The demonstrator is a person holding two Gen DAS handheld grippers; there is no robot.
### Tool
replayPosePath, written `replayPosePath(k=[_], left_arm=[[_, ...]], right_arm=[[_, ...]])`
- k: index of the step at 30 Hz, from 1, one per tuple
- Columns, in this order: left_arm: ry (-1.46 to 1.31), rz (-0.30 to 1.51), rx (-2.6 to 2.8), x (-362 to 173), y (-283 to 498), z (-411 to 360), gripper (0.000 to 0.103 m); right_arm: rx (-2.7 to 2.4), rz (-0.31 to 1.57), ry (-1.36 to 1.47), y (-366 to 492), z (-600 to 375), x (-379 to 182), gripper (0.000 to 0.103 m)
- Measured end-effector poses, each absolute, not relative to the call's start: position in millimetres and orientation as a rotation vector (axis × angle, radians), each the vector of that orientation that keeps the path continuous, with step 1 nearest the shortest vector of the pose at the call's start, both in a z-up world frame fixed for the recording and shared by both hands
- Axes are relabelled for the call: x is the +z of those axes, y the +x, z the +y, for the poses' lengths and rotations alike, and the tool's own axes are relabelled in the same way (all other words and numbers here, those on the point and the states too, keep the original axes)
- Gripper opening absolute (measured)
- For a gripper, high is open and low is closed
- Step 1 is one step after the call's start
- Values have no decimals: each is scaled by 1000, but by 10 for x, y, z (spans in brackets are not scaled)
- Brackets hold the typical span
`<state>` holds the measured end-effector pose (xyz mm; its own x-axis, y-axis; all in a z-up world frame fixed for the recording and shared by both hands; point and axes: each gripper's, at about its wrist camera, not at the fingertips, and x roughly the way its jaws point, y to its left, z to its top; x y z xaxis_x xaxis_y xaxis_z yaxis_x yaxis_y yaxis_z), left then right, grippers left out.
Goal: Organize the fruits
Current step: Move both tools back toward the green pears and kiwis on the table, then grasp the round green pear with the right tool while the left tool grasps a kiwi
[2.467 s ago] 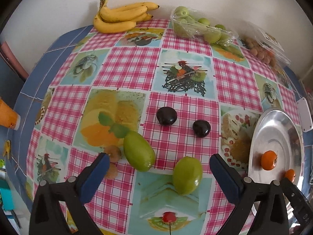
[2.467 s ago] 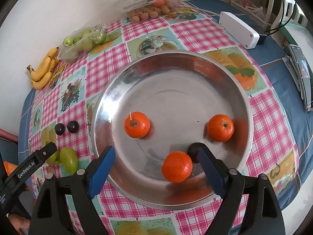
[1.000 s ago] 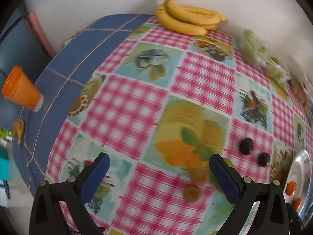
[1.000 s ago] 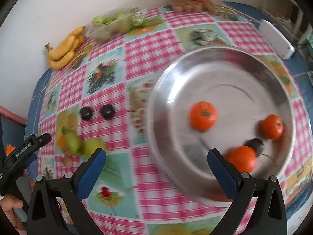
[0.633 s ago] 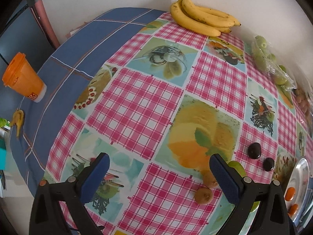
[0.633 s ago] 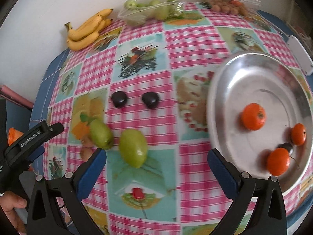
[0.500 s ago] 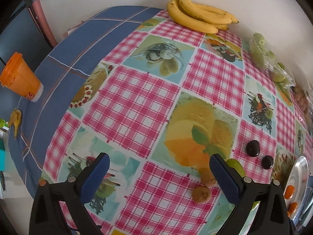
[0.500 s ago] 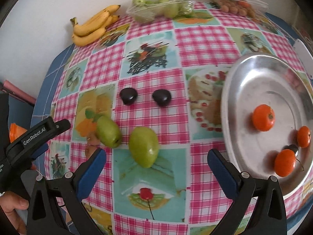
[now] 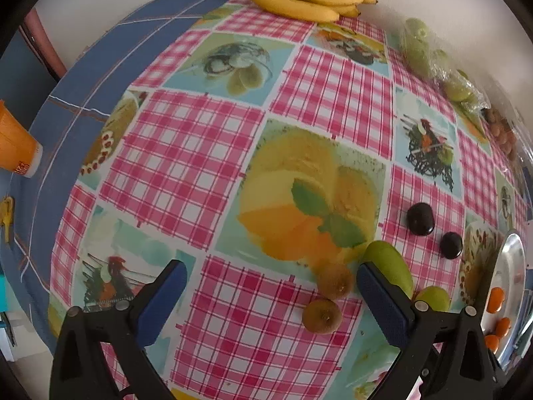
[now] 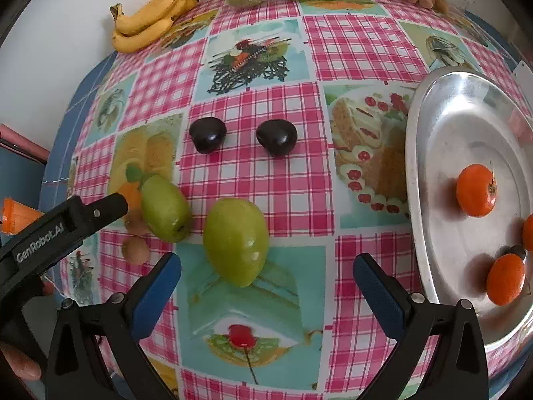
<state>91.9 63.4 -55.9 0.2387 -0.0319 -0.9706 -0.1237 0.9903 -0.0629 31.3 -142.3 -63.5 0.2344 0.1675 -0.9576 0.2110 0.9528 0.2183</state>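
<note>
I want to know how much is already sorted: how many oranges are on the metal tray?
3. On the round silver metal tray: one small orange mid-tray, one nearer the camera, and a third cut by the picture's right edge. More could sit beyond it.

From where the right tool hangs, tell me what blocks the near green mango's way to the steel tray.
Nothing visible does. The near green mango lies just ahead of the open right tool, and only bare checked cloth separates it from the steel tray. The dark plums sit farther back.
</note>
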Motion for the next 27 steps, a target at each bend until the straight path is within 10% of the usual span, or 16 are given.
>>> replayPosePath(k=[17, 27], left_arm=[[-224, 1340, 22, -555, 809, 674, 102], [-231, 1359, -24, -583, 689, 593, 97]], right_arm=[[8, 1268, 257, 502, -1192, -672, 100], [37, 1272, 230, 455, -1108, -672, 41]])
